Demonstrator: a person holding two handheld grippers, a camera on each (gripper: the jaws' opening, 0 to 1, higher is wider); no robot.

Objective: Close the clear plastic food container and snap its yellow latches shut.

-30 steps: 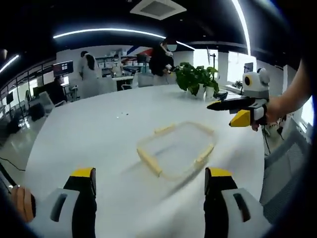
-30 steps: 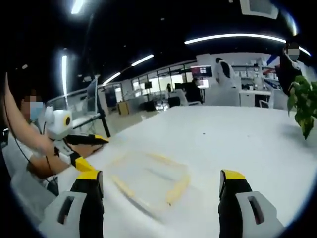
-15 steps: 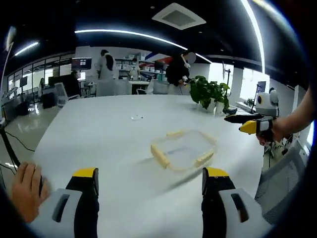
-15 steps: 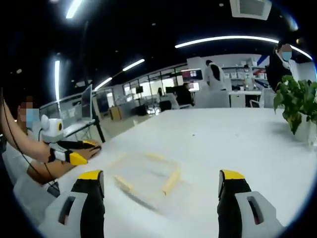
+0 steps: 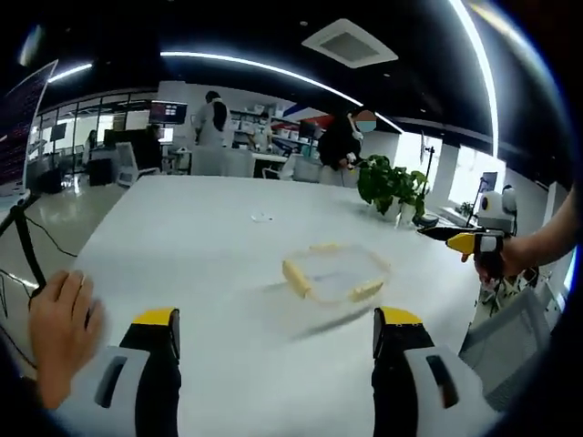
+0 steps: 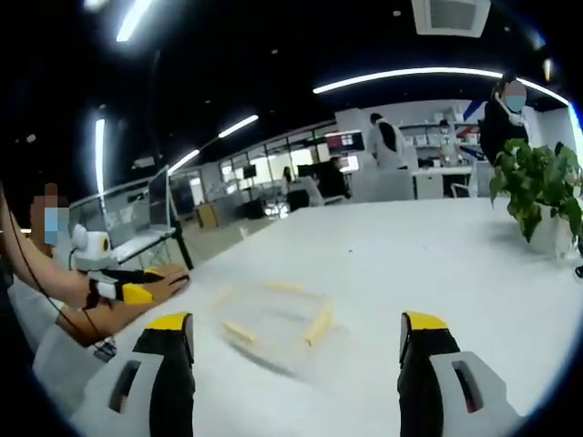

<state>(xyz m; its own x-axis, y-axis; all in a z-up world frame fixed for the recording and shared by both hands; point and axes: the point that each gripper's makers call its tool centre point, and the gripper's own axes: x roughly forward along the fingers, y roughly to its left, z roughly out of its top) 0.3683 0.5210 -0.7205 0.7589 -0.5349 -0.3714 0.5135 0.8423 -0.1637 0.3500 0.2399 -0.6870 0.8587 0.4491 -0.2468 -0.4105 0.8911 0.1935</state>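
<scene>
Container (image 5: pixel 335 275) between raised, wide-jawed grippers

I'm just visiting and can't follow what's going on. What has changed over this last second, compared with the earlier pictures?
Both grippers have drawn back: the clear container looks smaller and farther off in the left gripper view and the right gripper view. The left gripper and right gripper stayed open, holding nothing. The container itself lies on the white table as before; the plant stands where it was.
</scene>
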